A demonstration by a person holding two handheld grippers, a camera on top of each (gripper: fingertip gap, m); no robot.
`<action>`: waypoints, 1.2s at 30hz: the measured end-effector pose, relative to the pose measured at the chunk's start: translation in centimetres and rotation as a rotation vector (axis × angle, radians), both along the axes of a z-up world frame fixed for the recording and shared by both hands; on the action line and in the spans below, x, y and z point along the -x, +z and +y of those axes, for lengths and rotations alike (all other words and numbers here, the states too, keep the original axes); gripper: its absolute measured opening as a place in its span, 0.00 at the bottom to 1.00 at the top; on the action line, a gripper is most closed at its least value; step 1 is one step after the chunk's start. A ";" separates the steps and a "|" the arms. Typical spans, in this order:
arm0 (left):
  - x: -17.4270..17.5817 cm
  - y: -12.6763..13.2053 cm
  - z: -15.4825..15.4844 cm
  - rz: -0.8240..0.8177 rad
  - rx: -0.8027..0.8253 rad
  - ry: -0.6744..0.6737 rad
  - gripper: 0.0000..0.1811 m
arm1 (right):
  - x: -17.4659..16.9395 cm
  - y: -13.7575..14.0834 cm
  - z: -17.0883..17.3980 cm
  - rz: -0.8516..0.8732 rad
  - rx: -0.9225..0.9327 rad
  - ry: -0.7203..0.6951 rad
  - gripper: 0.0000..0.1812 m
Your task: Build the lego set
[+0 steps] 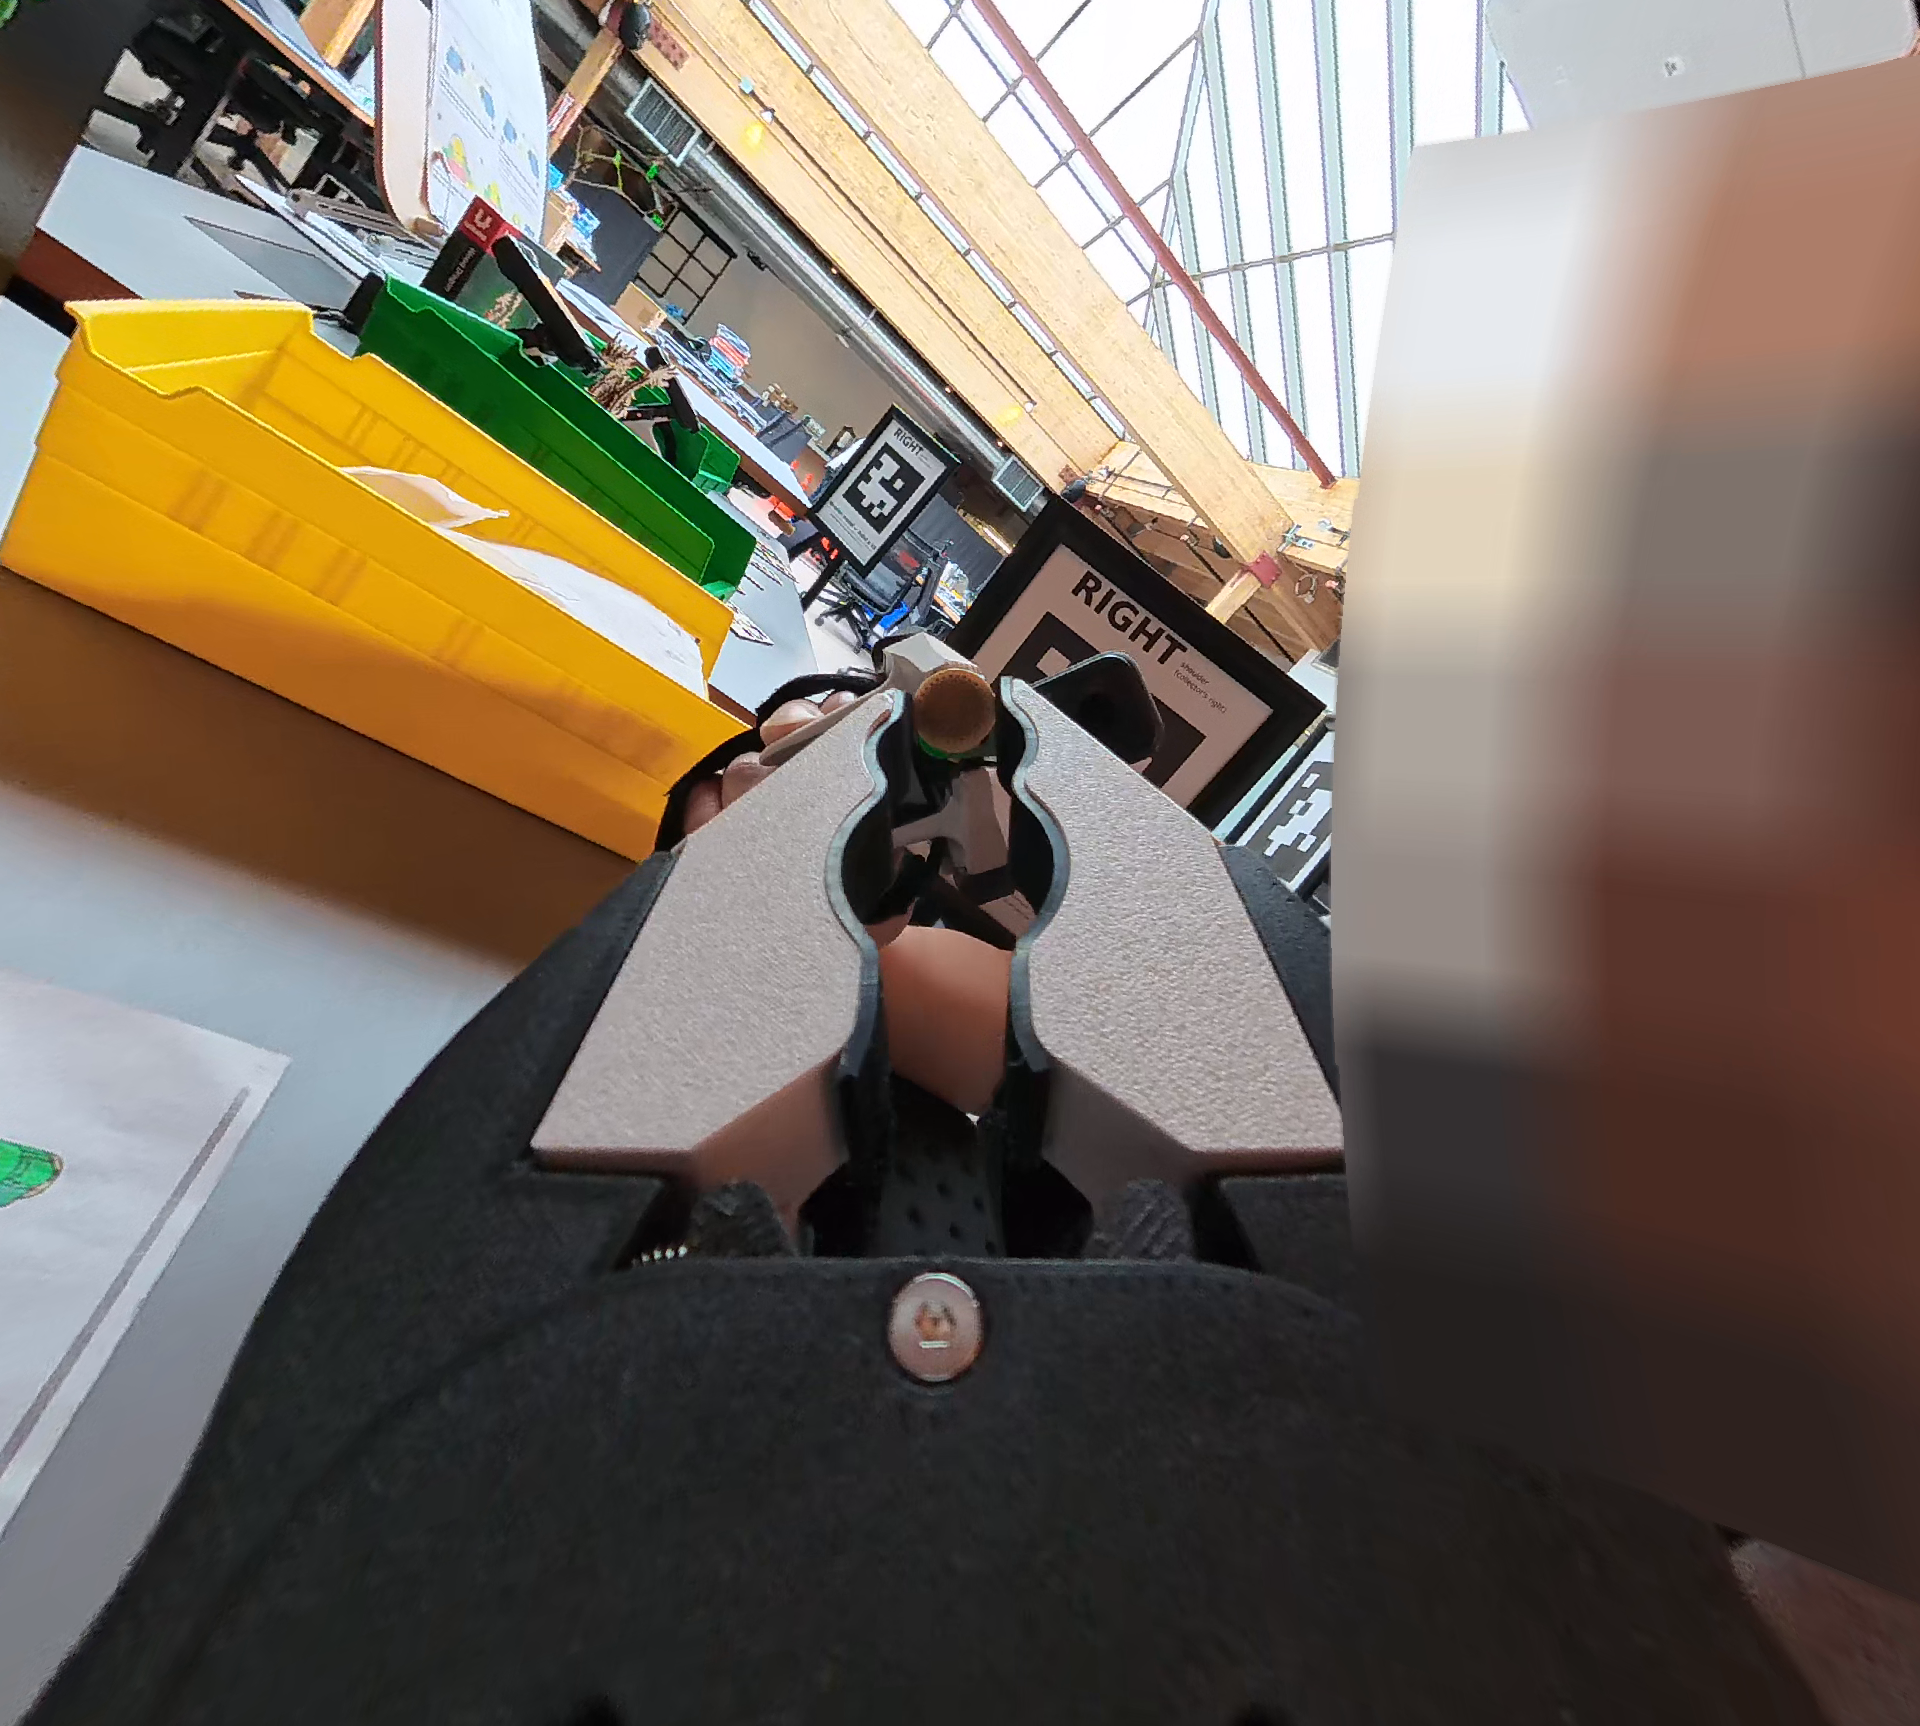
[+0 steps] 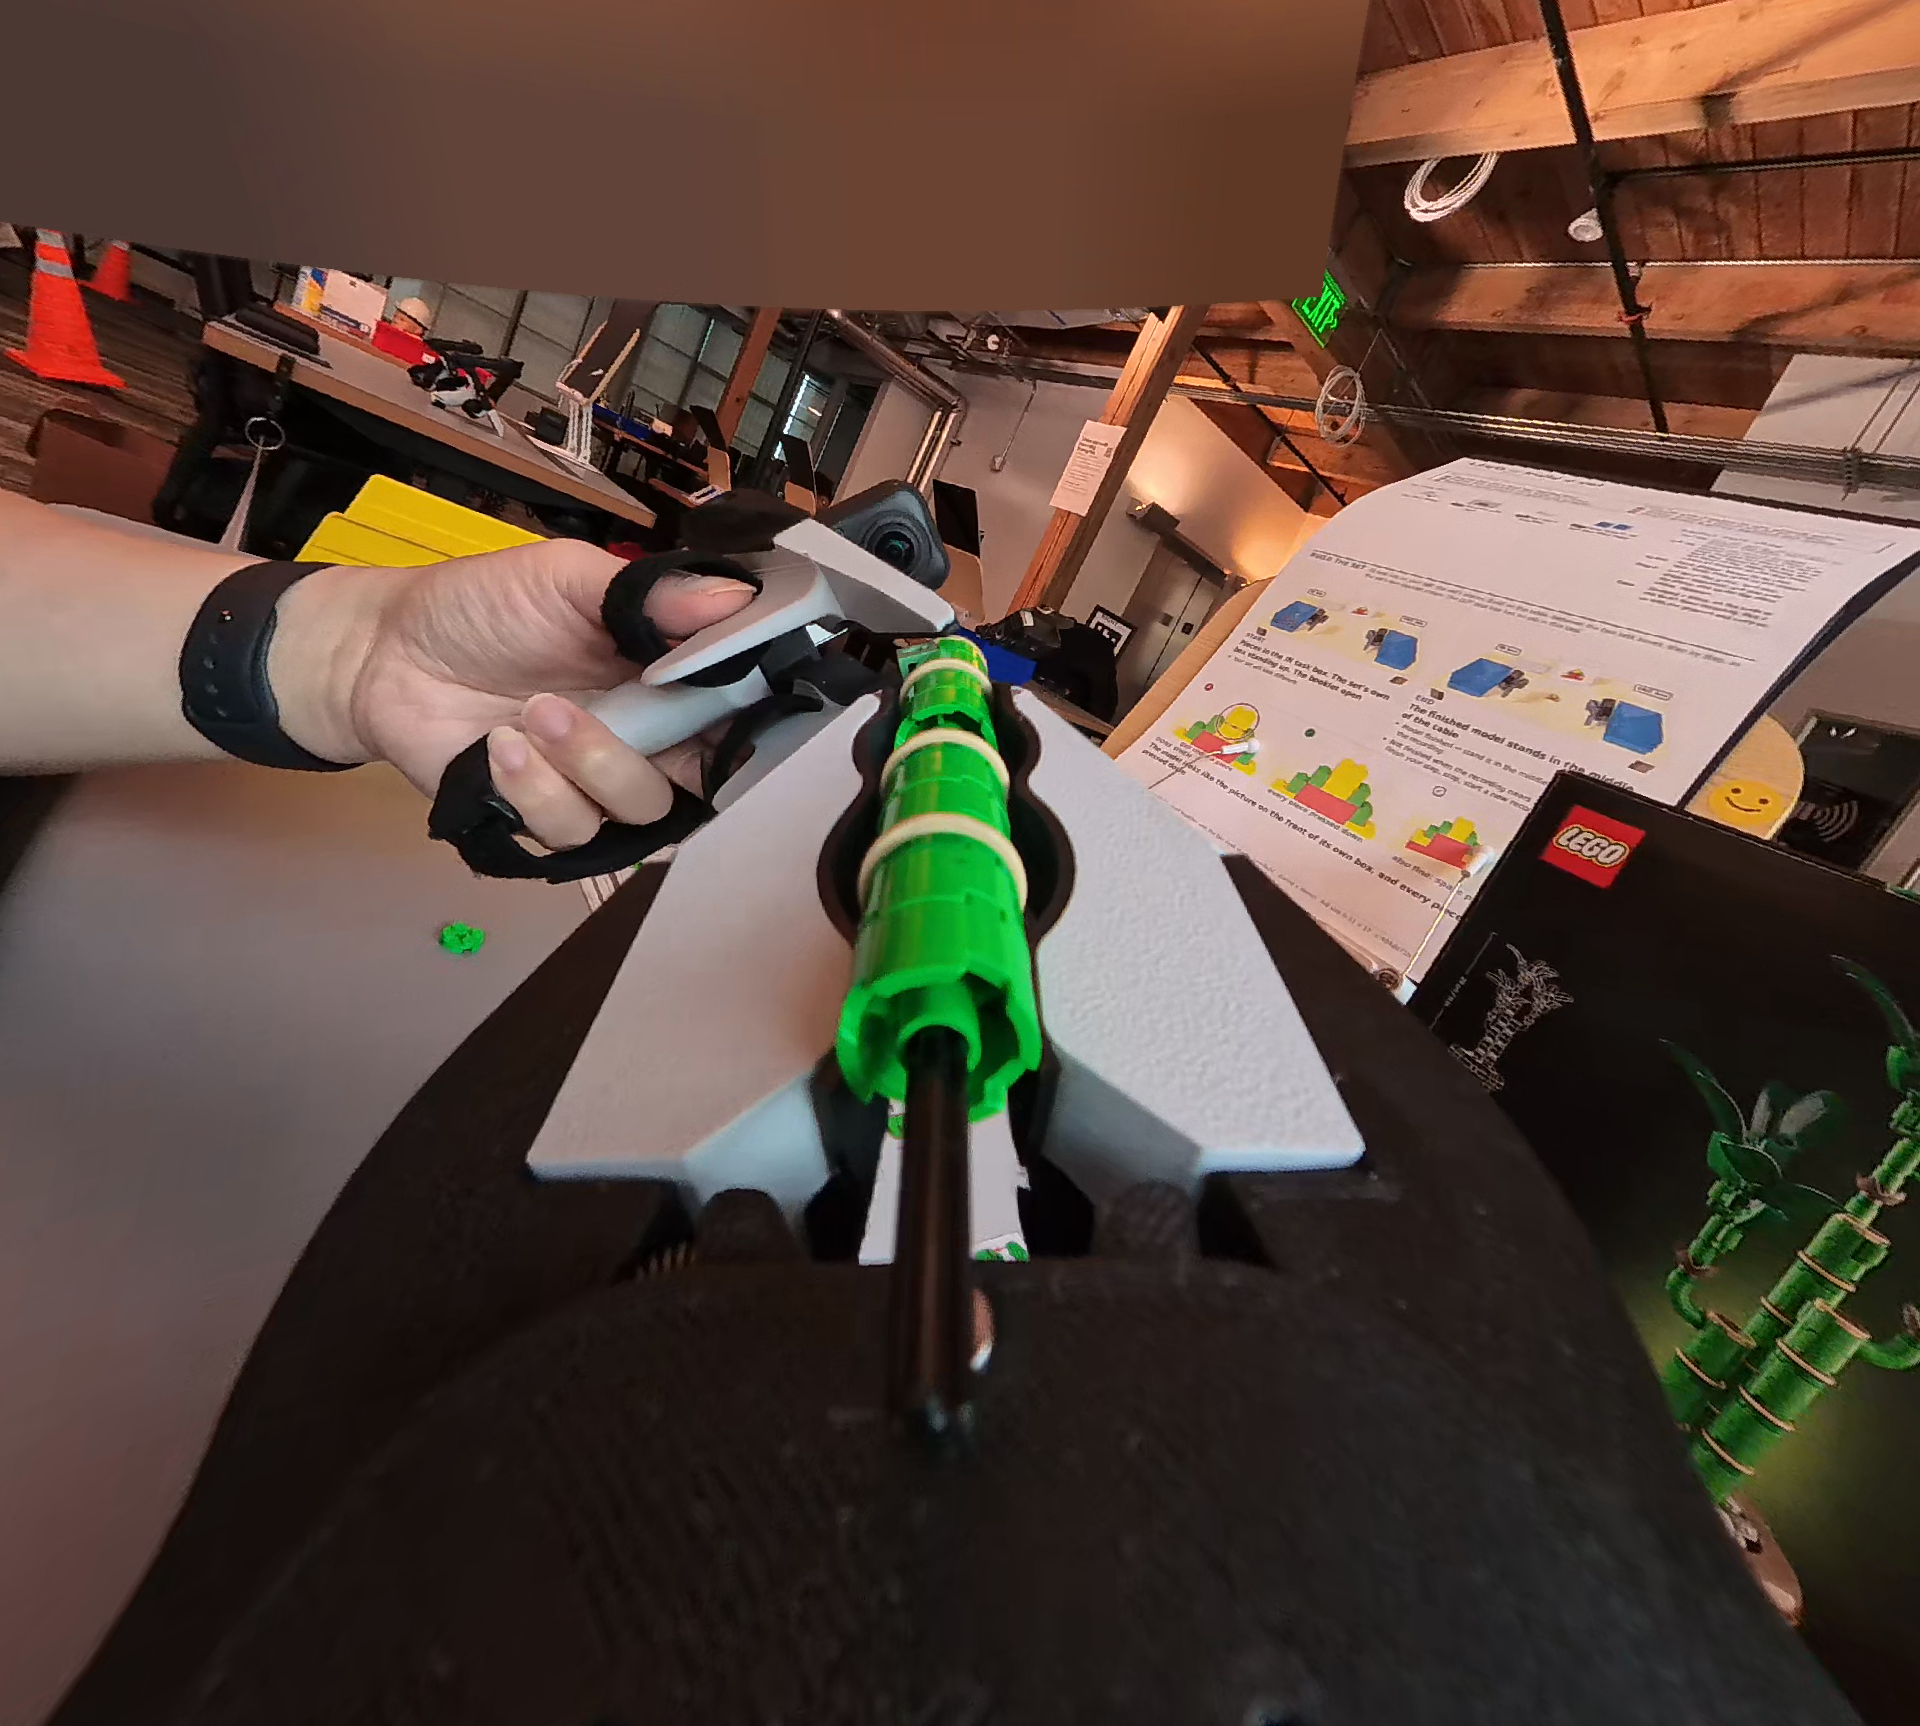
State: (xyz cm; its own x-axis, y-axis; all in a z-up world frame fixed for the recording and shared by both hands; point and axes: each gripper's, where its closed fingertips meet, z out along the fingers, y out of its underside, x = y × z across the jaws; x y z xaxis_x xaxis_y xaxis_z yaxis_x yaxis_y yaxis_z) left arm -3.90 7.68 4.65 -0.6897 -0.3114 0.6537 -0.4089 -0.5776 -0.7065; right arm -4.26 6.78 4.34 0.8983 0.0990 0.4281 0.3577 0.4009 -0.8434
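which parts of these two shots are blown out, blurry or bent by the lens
Left wrist view: the skylight is blown out white, the roof beams bow from wide-angle distortion, and the yellow bin throws a hard shadow. Right wrist view: lighting is warmer and even, the green bamboo stalk is sharp mid-length but its black axle softens near the lens.
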 end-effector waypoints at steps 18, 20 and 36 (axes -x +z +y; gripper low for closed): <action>-0.1 0.1 0.1 -0.004 0.016 0.004 0.09 | 0.0 0.1 -0.1 0.016 -0.002 0.021 0.09; -0.1 0.2 0.3 -0.007 0.025 0.012 0.10 | 0.0 0.2 -0.1 0.020 -0.003 0.024 0.09; -0.4 0.2 1.4 -0.033 -0.056 0.104 0.14 | -4.3 2.4 -0.9 0.839 0.015 0.484 0.09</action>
State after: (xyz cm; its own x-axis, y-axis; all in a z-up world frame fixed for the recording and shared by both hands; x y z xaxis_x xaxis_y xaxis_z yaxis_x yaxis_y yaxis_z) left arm -3.54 9.09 4.80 -0.6725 -0.4180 0.6107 -0.3250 -0.5747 -0.7511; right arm 0.03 5.87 6.72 0.7714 0.5388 -0.3386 -0.5643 0.3332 -0.7554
